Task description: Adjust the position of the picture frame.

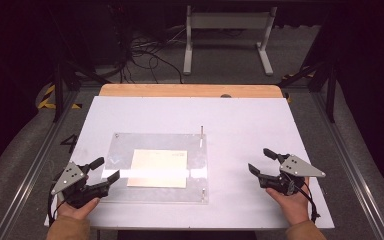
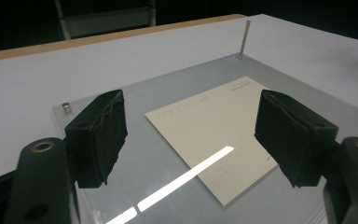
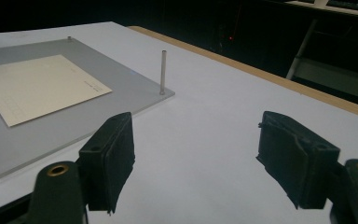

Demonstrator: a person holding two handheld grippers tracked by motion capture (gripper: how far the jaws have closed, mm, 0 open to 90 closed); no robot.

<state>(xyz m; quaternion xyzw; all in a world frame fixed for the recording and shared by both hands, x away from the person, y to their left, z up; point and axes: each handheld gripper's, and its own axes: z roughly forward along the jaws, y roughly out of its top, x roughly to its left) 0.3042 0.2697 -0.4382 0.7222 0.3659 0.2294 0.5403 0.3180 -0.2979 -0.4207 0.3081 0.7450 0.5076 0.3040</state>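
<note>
Cream-coloured card [image 1: 157, 168], one sheet with faint printing at one end, lies flat on a single clear acrylic plate [image 1: 200, 190] at the middle of the white table [image 1: 240, 120]. In the left gripper view the card sits ahead of and between the two black jaws, lower than them, untouched. The left gripper [image 1: 107, 170] hangs over the plate's left edge with its jaws spread wide and nothing between them. One tall metal pin [image 1: 201, 131] stands upright at the plate's far right corner; two short studs show, one [image 2: 66, 107] at the far left corner, one [image 1: 203, 191] at the near right. The right gripper [image 1: 261, 161] is well apart from the plate, above bare table, jaws likewise wide and holding nothing.
</note>
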